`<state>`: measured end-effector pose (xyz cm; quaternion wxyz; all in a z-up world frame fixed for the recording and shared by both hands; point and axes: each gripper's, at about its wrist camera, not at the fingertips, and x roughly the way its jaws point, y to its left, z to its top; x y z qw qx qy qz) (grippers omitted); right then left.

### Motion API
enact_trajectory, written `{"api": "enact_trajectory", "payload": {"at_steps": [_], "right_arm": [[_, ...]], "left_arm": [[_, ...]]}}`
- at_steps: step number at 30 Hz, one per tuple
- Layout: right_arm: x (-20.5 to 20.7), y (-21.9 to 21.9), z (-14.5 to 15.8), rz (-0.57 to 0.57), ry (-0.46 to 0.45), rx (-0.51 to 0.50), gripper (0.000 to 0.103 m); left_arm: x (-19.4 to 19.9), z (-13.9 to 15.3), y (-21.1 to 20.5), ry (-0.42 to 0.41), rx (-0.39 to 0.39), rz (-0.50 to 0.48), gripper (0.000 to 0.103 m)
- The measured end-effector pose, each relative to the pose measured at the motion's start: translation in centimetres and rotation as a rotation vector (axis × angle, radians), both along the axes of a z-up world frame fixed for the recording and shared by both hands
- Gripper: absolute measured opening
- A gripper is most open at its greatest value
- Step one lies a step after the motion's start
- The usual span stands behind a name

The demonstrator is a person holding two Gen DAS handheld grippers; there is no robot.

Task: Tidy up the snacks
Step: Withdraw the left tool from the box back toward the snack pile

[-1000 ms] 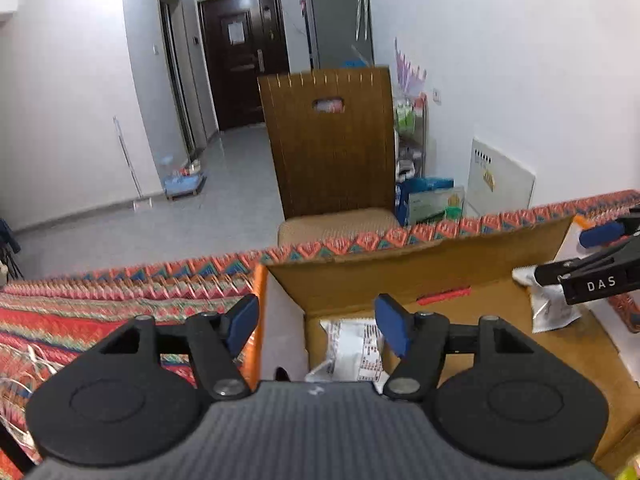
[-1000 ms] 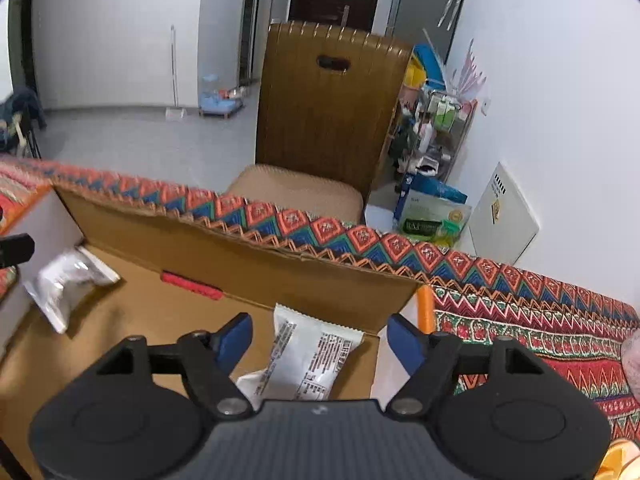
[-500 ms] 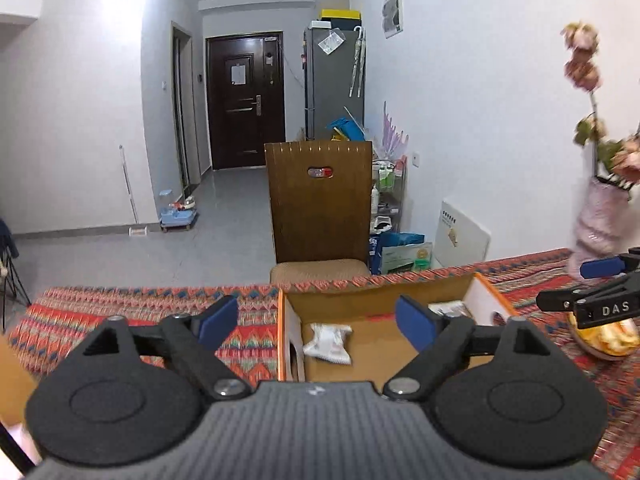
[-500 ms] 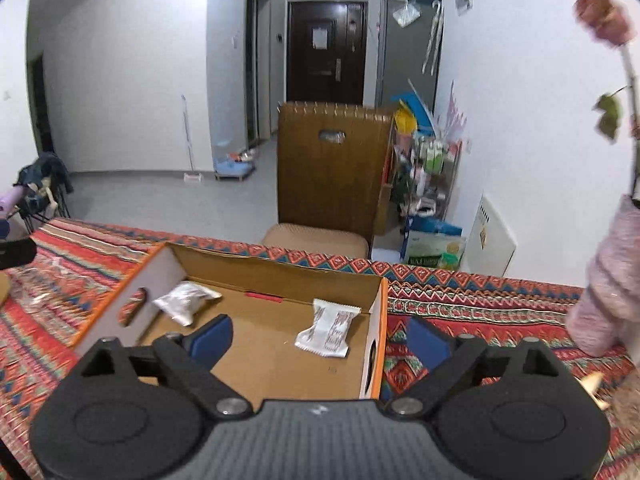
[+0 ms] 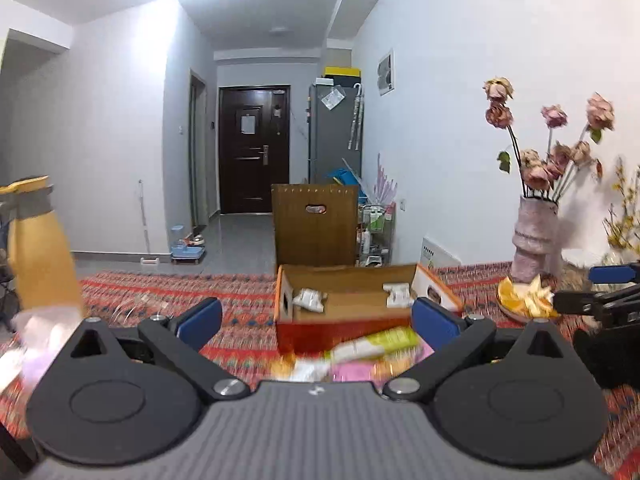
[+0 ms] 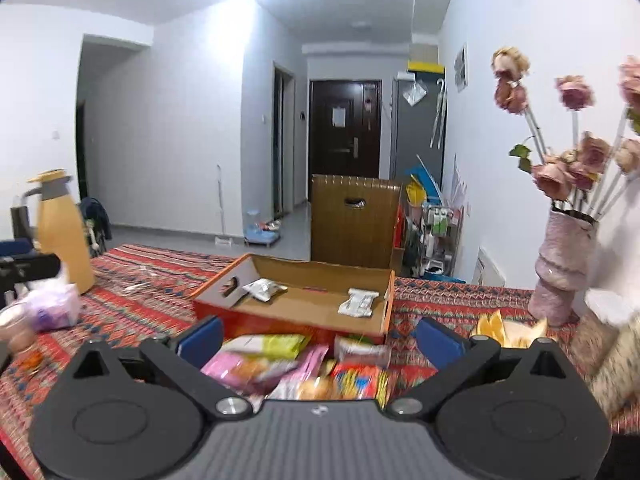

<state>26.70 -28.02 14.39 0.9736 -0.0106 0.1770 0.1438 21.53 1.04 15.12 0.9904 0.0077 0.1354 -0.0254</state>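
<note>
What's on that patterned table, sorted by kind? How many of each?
Cardboard box: 1
White packets in the box: 2
Yellow jug: 1
Vase of dried roses: 1
Plate of orange pieces: 1
Pile of loose snack packs: 1 pile; the packs are too blurred to count
Total: 7

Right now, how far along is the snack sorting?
Barely started. Two white packets already lie in the cardboard box. Nothing is in hand: the left claw and right claw have just been opening and hold nothing. The colourful pile of snacks in front of the box is left.
</note>
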Motion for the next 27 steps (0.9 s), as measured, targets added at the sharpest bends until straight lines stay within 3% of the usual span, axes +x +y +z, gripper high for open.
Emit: {"api": "enact_trajectory", "payload": {"at_steps": [6,10,14,20,27], "right_arm": [[-10.0,-1.2,-3.3,0.031,-0.024,0.049,0.103],[-15.4,-1.1,-6.2,0.028,-0.038,0.012,0.103],[-19.3,-0.5,-9.9,0.015,-0.032,-0.055,0.103],[-20.8,0.1,-14.3,0.044,0.082,-0.045,0.103],[-19.6,0.5,-15.3,0.03,0.119,-0.037,0.103]], "left_arm": [[-8.8,-4.4,-0.5,0.003,-0.009,0.026,0.103],[-12.0,-7.3,-0.7,0.049,-0.019,0.029,0.103],[-14.2,-10.5,-0.9,0.103,0.026,0.024,0.103],[-14.8,-13.6,-1.0,0.198,0.028,0.012,0.103],[-13.5,-14.0,-1.4,0.225,0.029,-0.001,0.103]]}}
